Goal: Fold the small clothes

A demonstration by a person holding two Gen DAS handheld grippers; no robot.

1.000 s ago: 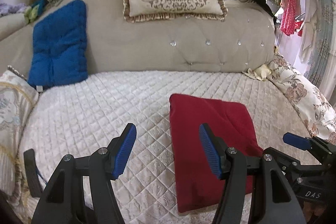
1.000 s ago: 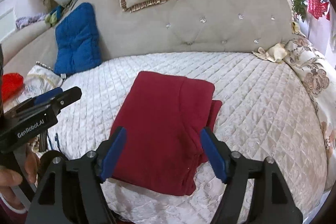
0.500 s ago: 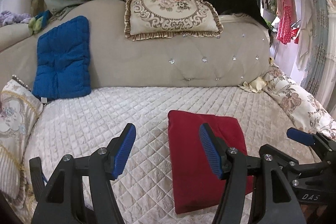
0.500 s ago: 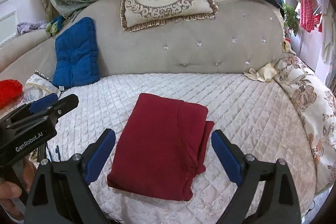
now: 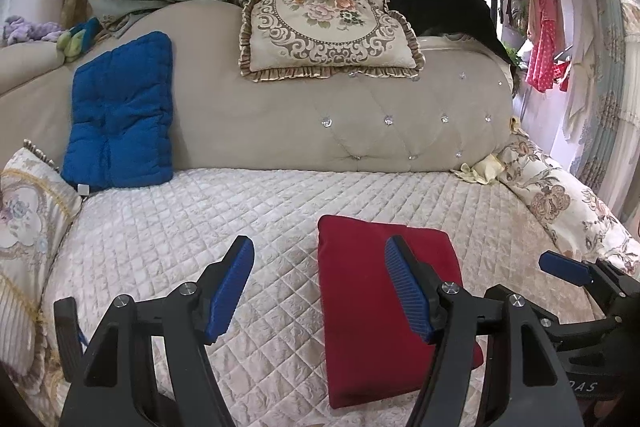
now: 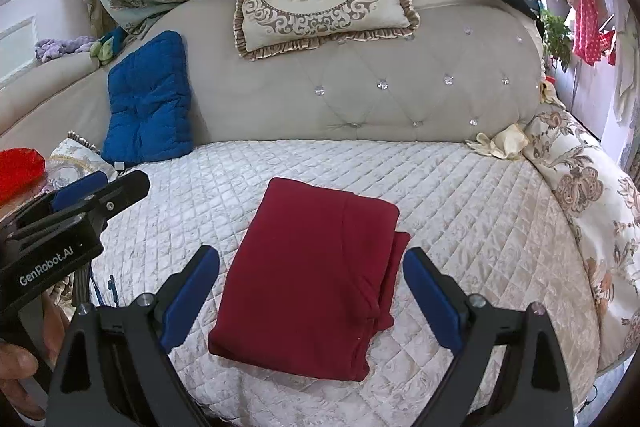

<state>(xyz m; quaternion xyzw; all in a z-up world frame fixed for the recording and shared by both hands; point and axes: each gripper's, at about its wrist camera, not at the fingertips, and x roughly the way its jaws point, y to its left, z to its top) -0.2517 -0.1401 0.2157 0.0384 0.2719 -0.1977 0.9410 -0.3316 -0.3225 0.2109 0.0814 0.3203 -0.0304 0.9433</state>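
A dark red garment [image 5: 372, 303] lies folded into a neat rectangle on the quilted cream sofa seat [image 5: 200, 227]; it also shows in the right wrist view [image 6: 316, 275]. My left gripper [image 5: 320, 287] is open and empty, held above the seat just left of the garment. My right gripper [image 6: 312, 291] is open and empty, held back from the garment's near edge, its jaws wider than the fold. Neither gripper touches the cloth.
A blue cushion [image 5: 120, 115] leans on the beige backrest [image 5: 320, 131], with a floral pillow [image 5: 328, 23] on top. Patterned cushions flank the seat at left [image 5: 24, 227] and right [image 5: 560, 211]. A red item [image 6: 20, 171] sits far left.
Both grippers have pulled back and up from the folded garment. The right gripper's jaws opened wider. The garment has stayed still.
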